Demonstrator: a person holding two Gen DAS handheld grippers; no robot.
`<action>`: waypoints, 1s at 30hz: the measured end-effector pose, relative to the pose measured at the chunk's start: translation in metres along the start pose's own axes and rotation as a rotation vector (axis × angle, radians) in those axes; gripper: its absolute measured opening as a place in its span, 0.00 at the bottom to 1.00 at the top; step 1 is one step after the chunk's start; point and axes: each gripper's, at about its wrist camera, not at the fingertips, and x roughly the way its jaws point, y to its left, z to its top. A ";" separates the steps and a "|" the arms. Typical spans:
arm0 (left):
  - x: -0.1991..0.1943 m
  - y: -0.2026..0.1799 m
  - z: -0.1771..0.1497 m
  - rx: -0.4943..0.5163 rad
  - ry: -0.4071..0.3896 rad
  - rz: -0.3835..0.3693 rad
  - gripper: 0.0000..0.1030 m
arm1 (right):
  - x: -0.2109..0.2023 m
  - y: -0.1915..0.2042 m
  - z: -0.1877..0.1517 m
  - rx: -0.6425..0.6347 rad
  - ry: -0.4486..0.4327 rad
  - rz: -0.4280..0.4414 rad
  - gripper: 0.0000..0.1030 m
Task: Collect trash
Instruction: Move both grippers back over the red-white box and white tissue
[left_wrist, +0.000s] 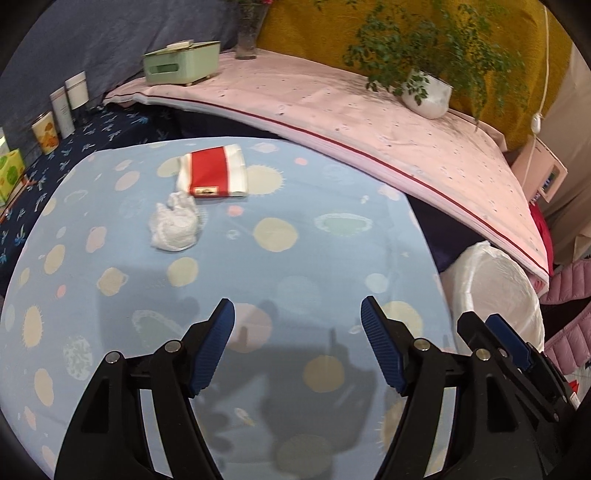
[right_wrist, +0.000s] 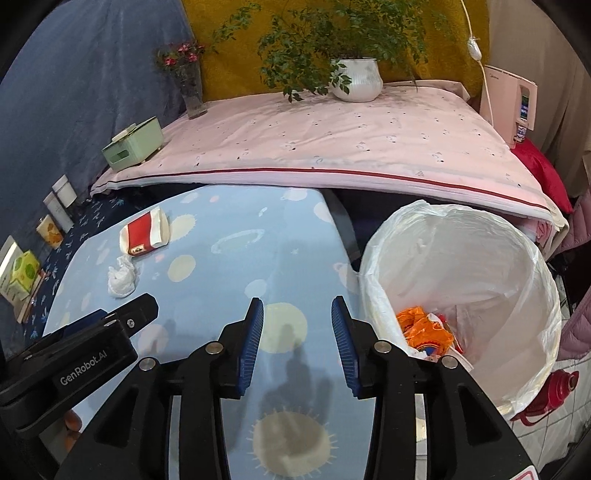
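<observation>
A crumpled white tissue (left_wrist: 173, 227) and a flattened red and white paper cup (left_wrist: 214, 177) lie on the light blue spotted tablecloth (left_wrist: 258, 266), far from both grippers. My left gripper (left_wrist: 297, 317) is open and empty above the cloth. My right gripper (right_wrist: 297, 314) is open and empty near the table's right edge. The tissue (right_wrist: 122, 278) and cup (right_wrist: 146, 232) also show in the right wrist view. A white bag-lined bin (right_wrist: 517, 280) stands right of the table with orange wrappers (right_wrist: 424, 325) inside.
A pink-covered surface (right_wrist: 332, 144) lies behind the table with a green box (right_wrist: 133, 146), a glass vase (right_wrist: 192, 92) and a potted plant (right_wrist: 358, 79). Boxes and cans (left_wrist: 55, 114) line the left side. A red flask (right_wrist: 554, 391) stands by the bin.
</observation>
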 end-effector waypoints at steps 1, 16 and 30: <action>0.000 0.006 0.000 -0.009 0.002 0.004 0.65 | 0.001 0.006 -0.001 -0.009 0.003 0.005 0.39; 0.014 0.083 0.006 -0.135 0.026 0.059 0.69 | 0.023 0.072 -0.004 -0.111 0.046 0.044 0.44; 0.054 0.148 0.043 -0.246 0.043 0.070 0.81 | 0.077 0.125 0.021 -0.143 0.100 0.110 0.44</action>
